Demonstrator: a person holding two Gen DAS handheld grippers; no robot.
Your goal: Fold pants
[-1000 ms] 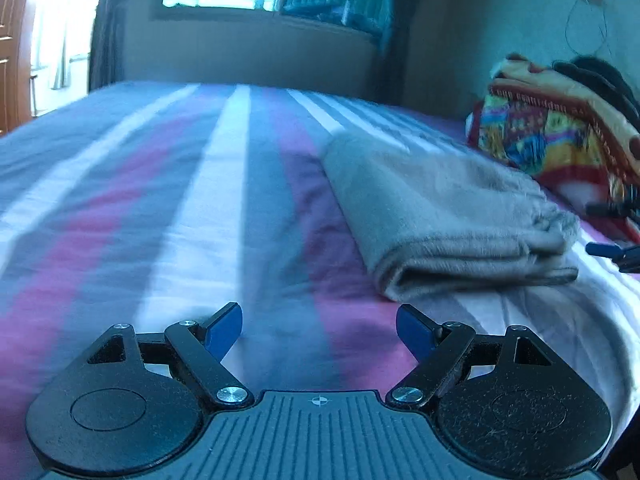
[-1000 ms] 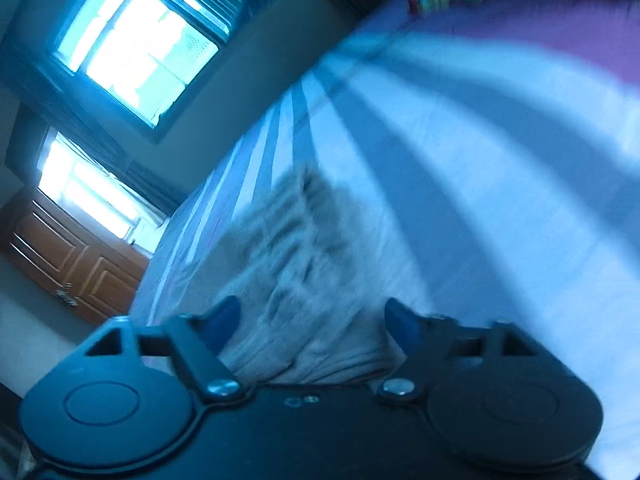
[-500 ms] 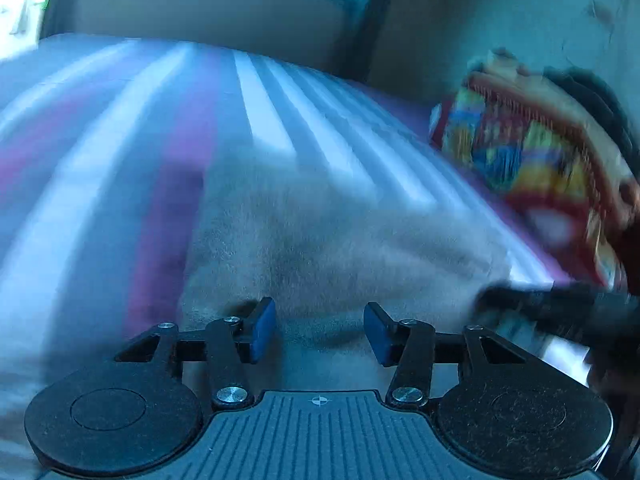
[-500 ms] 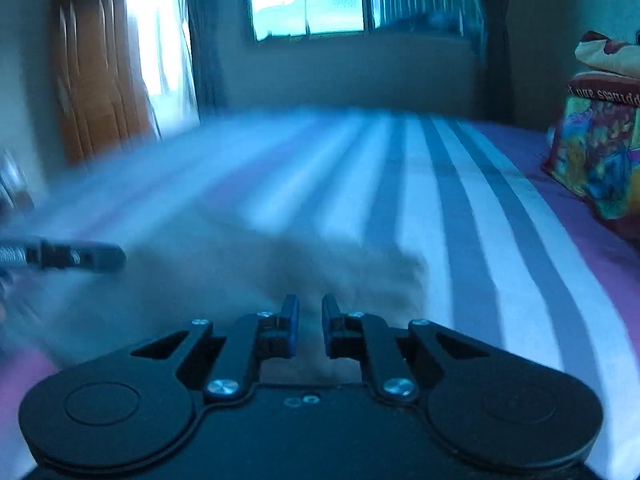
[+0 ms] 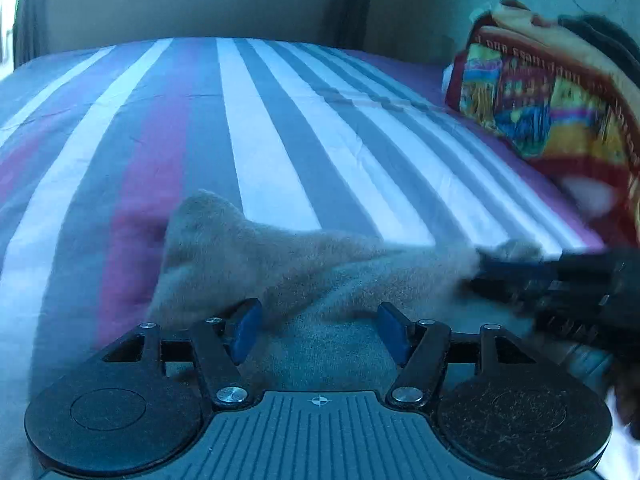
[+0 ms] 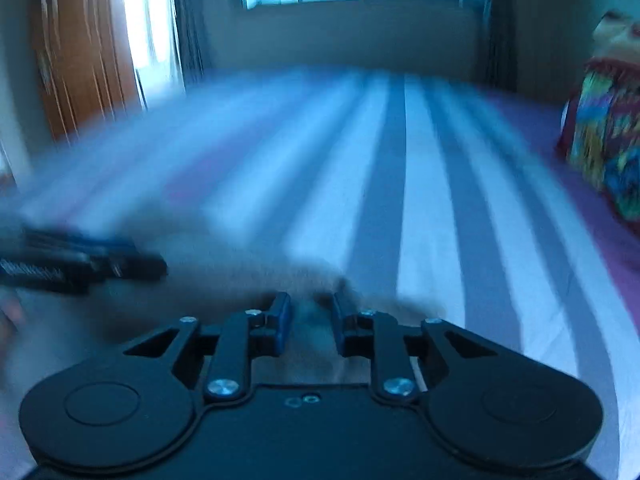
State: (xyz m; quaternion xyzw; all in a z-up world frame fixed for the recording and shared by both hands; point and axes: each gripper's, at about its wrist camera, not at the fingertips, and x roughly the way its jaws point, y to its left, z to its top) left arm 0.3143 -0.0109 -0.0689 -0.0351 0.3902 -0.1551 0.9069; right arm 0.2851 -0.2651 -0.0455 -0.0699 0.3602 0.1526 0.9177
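Left wrist view: grey pants (image 5: 304,264) bunched on striped bedsheet (image 5: 272,128), between the opening left gripper (image 5: 316,328) pads, unpinched. Right gripper (image 6: 308,322), opening, straddles cloth.

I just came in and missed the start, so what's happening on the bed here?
A person is folding grey pants on a striped bedsheet, with a handheld gripper in each hand. The left gripper sits over the near edge, its jaws opening with fabric between them. The right gripper is narrowly parted around a bunch of cloth and opening too. A colourful blanket lies off to the side.
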